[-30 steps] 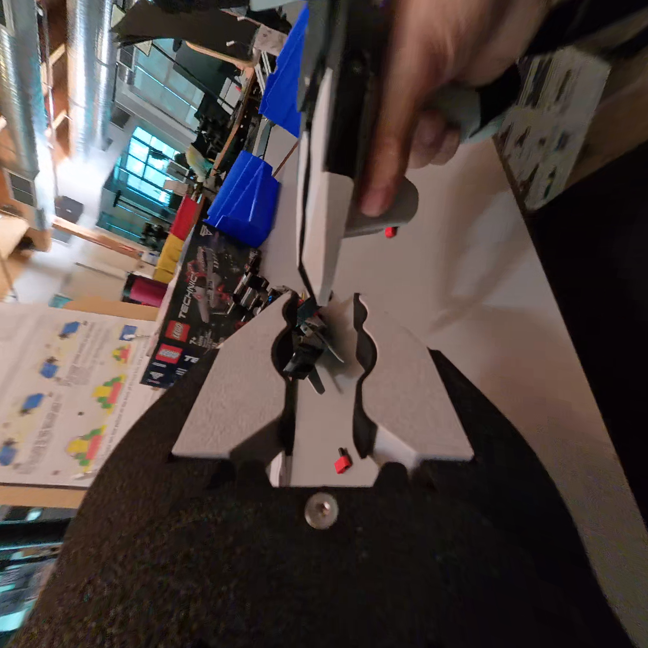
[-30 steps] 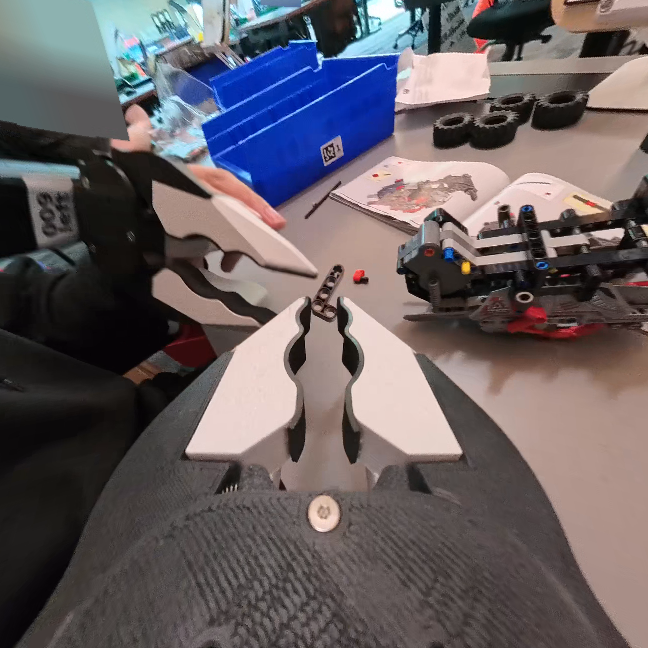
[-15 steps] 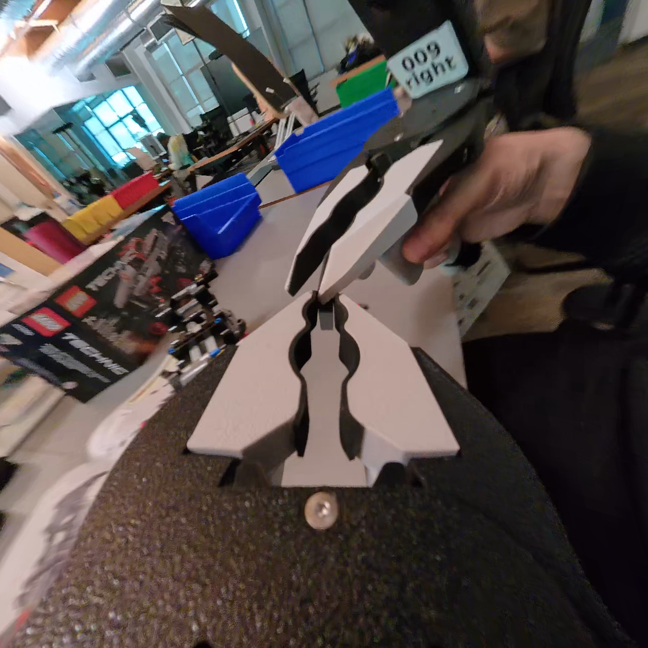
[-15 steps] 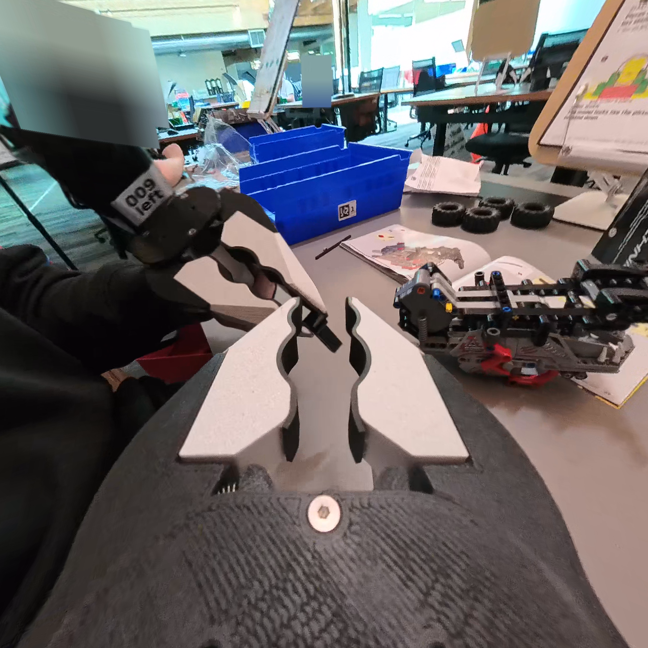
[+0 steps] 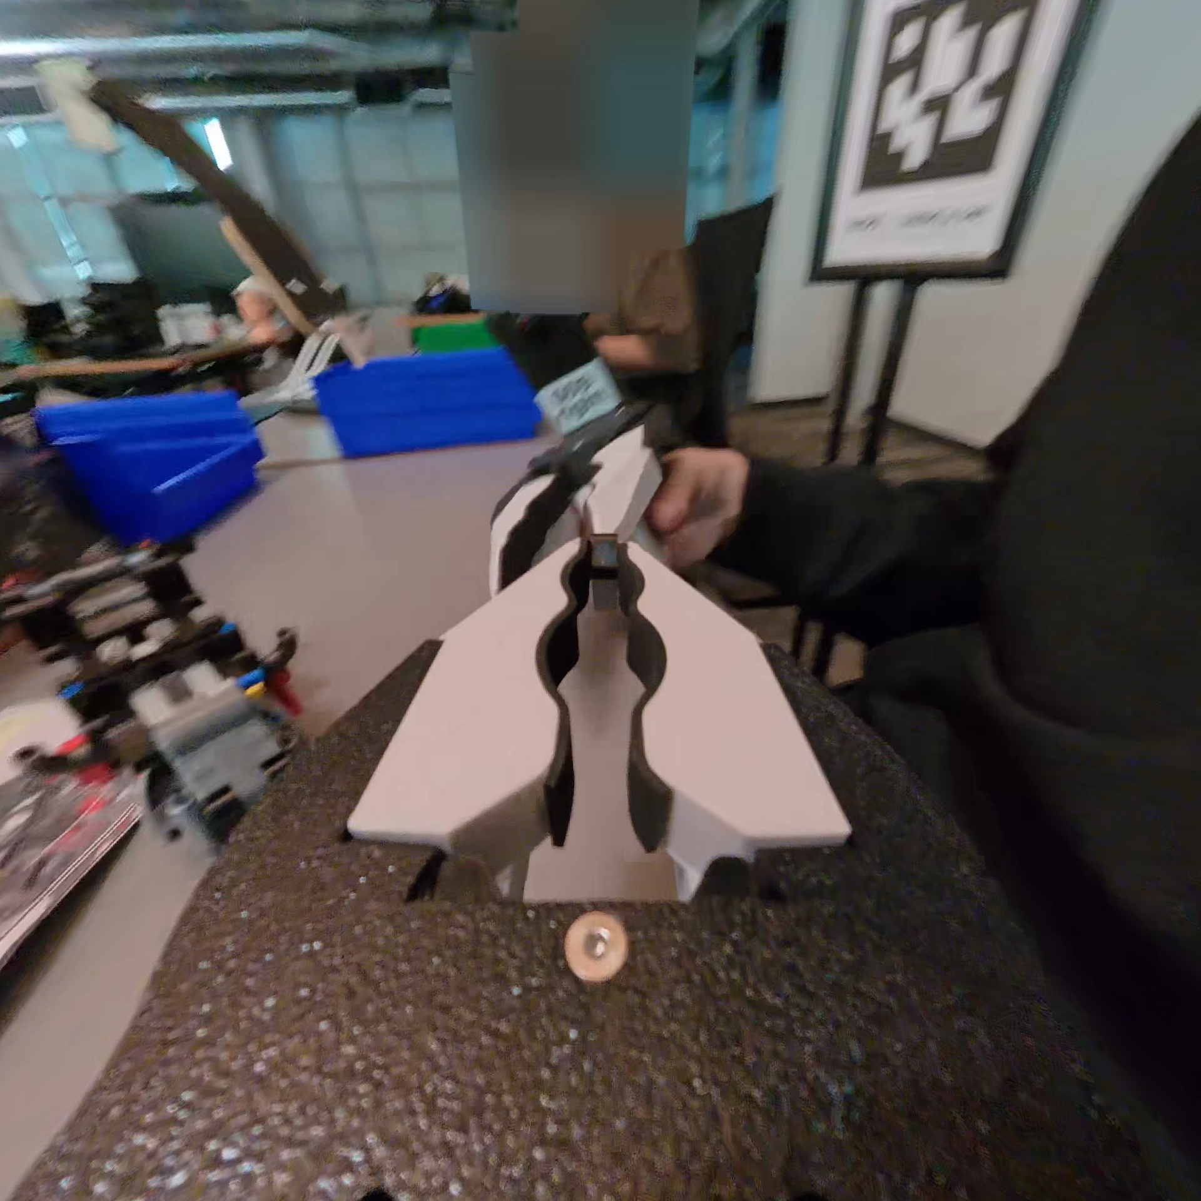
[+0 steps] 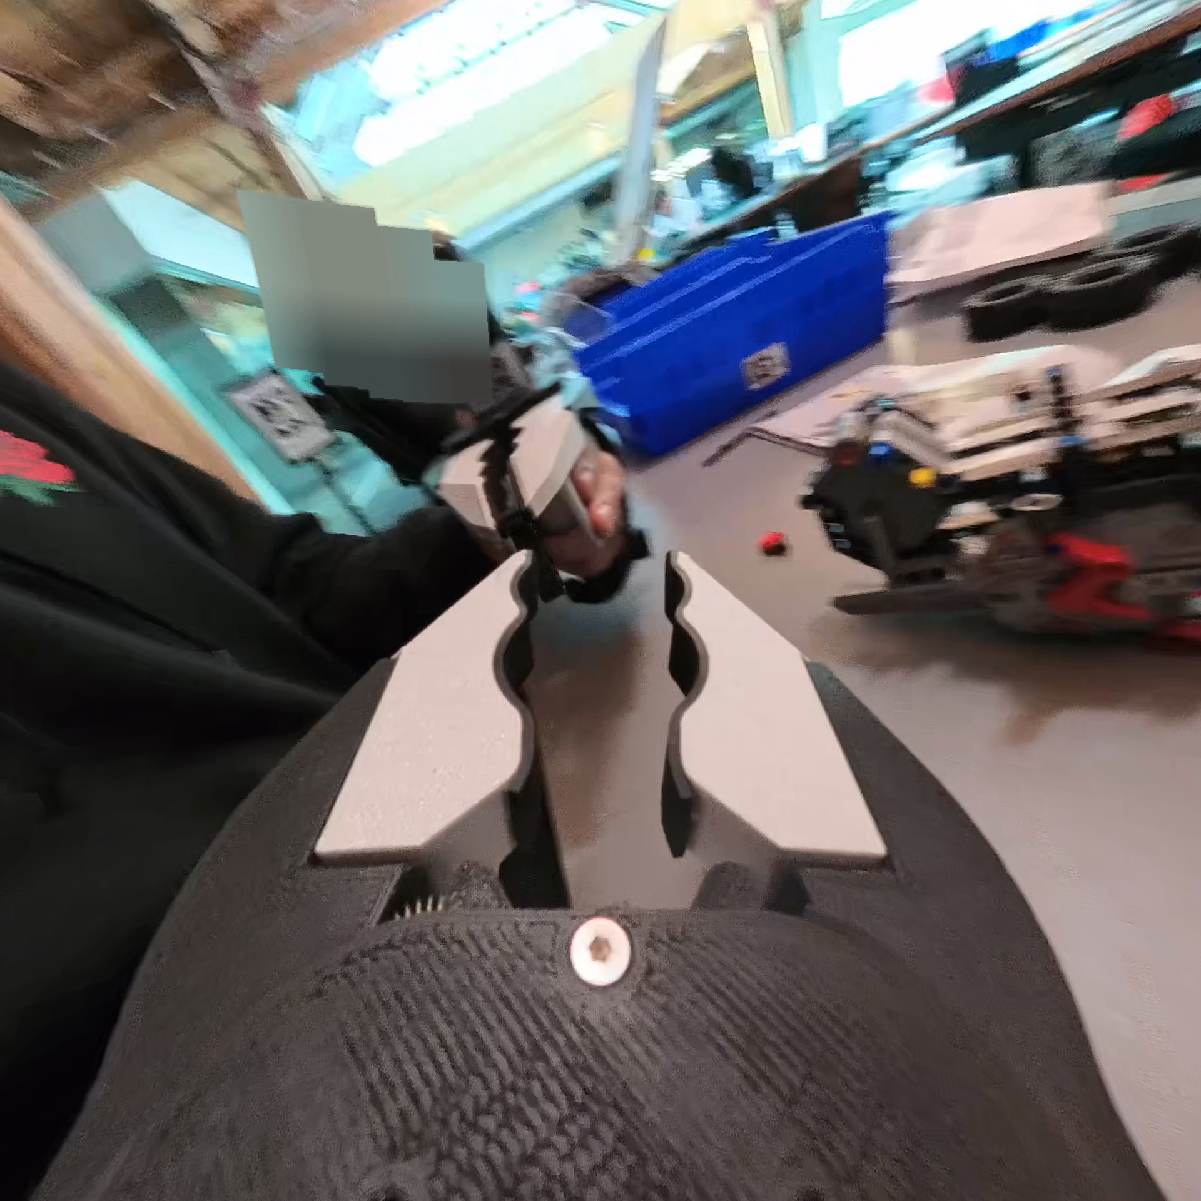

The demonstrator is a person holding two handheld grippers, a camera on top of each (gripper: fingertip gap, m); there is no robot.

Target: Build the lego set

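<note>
The small black plastic lego beam (image 5: 603, 568) sits pinched between the tips of your left hand-held gripper (image 5: 603, 559), raised above the grey counter (image 5: 364, 539). Your right hand-held gripper (image 6: 601, 565) faces it with its fingers spread and nothing between them. The half-built black, grey and red lego vehicle (image 6: 988, 520) stands on the counter to the right, a small red piece (image 6: 773, 541) just beside it, blue plastic bins (image 6: 734, 331) behind.

Left gripper (image 5: 603, 559) clamped, right gripper (image 6: 601, 565) agape
</note>
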